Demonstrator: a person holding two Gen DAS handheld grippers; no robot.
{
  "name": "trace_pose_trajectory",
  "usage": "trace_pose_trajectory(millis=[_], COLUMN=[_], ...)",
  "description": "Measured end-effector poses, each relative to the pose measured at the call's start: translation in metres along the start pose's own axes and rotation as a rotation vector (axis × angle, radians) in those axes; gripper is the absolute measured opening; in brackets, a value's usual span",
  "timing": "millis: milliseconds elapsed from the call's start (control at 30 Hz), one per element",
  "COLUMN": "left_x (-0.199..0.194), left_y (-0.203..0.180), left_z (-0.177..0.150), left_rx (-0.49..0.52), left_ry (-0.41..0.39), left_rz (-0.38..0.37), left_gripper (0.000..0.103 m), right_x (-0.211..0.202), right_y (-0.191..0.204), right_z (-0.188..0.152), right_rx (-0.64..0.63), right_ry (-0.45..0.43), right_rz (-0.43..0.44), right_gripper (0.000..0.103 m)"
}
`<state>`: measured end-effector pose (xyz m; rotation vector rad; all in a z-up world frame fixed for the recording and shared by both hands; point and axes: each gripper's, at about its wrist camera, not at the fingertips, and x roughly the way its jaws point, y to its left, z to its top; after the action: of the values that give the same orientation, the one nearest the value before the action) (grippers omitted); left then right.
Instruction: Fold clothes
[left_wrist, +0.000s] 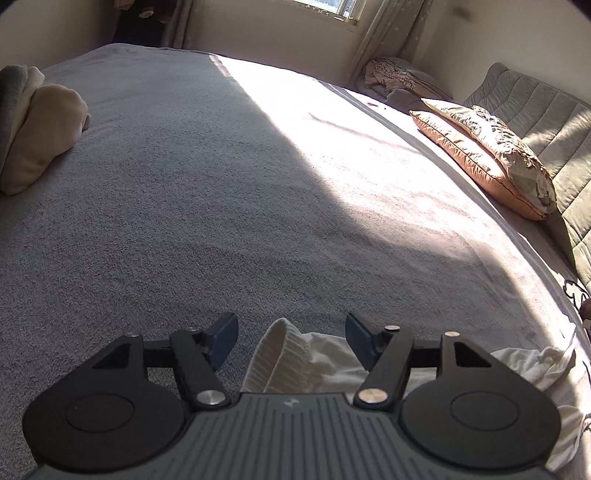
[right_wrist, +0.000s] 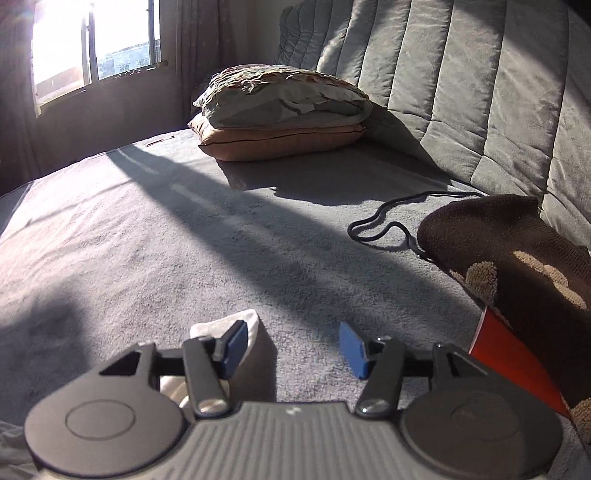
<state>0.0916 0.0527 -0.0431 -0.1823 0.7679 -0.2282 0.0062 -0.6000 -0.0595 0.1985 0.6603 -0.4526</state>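
Note:
A white garment lies crumpled on the grey bed cover, its ribbed cuff between the fingers of my left gripper. The left gripper is open and hovers just over it. In the right wrist view a white corner of the garment shows by the left finger of my right gripper. The right gripper is open and holds nothing. Most of the garment is hidden under both grippers.
Folded beige and grey clothes sit at the far left of the bed. Two stacked pillows lie against a quilted grey headboard. A black cord and a brown patterned cloth over something red are at the right.

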Motion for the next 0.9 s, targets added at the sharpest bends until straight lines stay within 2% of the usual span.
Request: trace_pose_trajectory(millis=[67,133,233,300,333,433,600,633,733,767,800,833,867,900], left_x=[0.004,0.007,0.014,0.022,0.024,0.024,0.012,0.01,0.004,0.003,0.002,0.002,0.002,0.001], left_y=[-0.005,-0.009,-0.017,-0.024,-0.023,-0.02,-0.019,-0.018,-0.016,-0.016,-0.015,-0.016,-0.016,-0.016], left_z=[-0.003,-0.007,-0.01,-0.012,-0.013,-0.01,-0.007,-0.007,-0.005,-0.004,-0.004,-0.004,-0.004,-0.004], left_rx=[0.034,0.063,0.099,0.153,0.149,0.119,0.098,0.092,0.073,0.069,0.064,0.063,0.06,0.053], left_ry=[-0.01,-0.016,0.0,0.023,0.038,0.036,-0.013,-0.022,-0.044,-0.047,-0.049,-0.052,-0.054,-0.059], left_rz=[0.012,0.013,0.02,0.084,0.086,0.077,0.072,0.07,0.06,0.057,0.055,0.057,0.058,0.058], left_gripper=[0.068,0.065,0.052,0.019,0.016,0.012,0.006,0.006,0.006,0.006,0.006,0.006,0.006,0.006], right_x=[0.019,0.027,0.032,0.038,0.04,0.043,0.028,0.028,0.04,0.042,0.042,0.043,0.043,0.039], right_y=[-0.008,-0.009,-0.009,-0.007,-0.005,0.005,0.006,0.007,0.015,0.018,0.02,0.023,0.025,0.025], right_z=[-0.006,-0.007,-0.005,-0.005,-0.006,-0.007,0.005,0.006,0.005,0.003,0.002,0.0,-0.001,0.001], right_rx=[0.017,0.021,0.03,0.037,0.031,-0.024,0.019,0.011,-0.017,-0.036,-0.055,-0.074,-0.094,-0.085], right_ry=[0.046,0.046,0.022,0.018,0.019,-0.011,-0.129,-0.124,0.004,0.016,0.023,0.03,0.037,0.014], right_rz=[0.016,0.062,0.132,0.164,0.163,0.154,0.164,0.178,0.181,0.18,0.178,0.177,0.176,0.179], right_gripper=[0.056,0.055,0.055,0.053,0.053,0.052,0.05,0.05,0.05,0.048,0.042,0.013,0.004,0.002])
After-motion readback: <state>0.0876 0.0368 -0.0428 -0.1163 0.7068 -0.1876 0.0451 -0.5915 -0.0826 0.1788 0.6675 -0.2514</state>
